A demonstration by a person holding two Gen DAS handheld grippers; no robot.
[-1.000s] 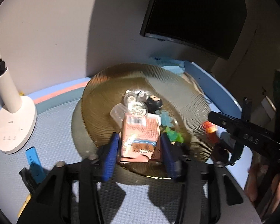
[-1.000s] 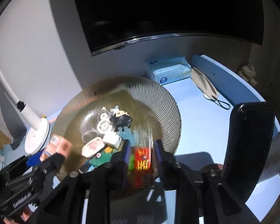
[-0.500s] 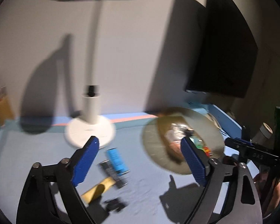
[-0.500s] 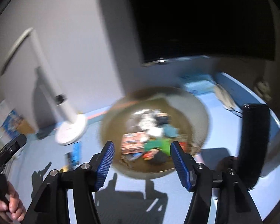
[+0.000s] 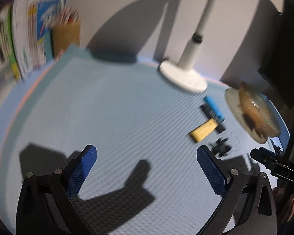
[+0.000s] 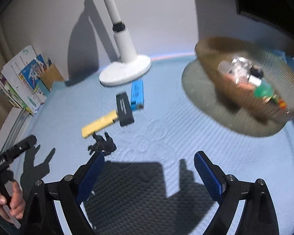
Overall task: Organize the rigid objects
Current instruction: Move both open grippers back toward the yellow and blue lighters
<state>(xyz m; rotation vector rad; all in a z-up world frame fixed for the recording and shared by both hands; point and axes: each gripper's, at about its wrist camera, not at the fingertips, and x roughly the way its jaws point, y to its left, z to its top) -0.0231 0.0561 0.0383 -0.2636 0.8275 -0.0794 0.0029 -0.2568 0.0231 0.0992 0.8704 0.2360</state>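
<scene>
An amber ribbed glass bowl [image 6: 225,47] [image 5: 260,115] holding several small items sits on the right of the blue mat. Left of it lie a blue box [image 6: 137,93] [image 5: 213,105], a black block [image 6: 124,109] [image 5: 206,110], a yellow bar [image 6: 100,124] [image 5: 203,130] and a small black figure [image 6: 102,144] [image 5: 221,146]. My left gripper [image 5: 146,152] hangs over bare mat, its jaws opening, nothing between them. My right gripper [image 6: 149,156] is just right of the black figure, its jaws opening and empty too.
A white lamp base [image 6: 125,71] [image 5: 183,76] stands behind the loose items. Books and a brown holder [image 6: 21,82] [image 5: 39,33] line the far left wall. A dark monitor [image 5: 284,58] hangs at the right. A hand [image 6: 7,201] grips the other tool's handle.
Both grippers let go of the pieces they held in the bowl, opened wide, and swung left and down away from the bowl to above the mat.
</scene>
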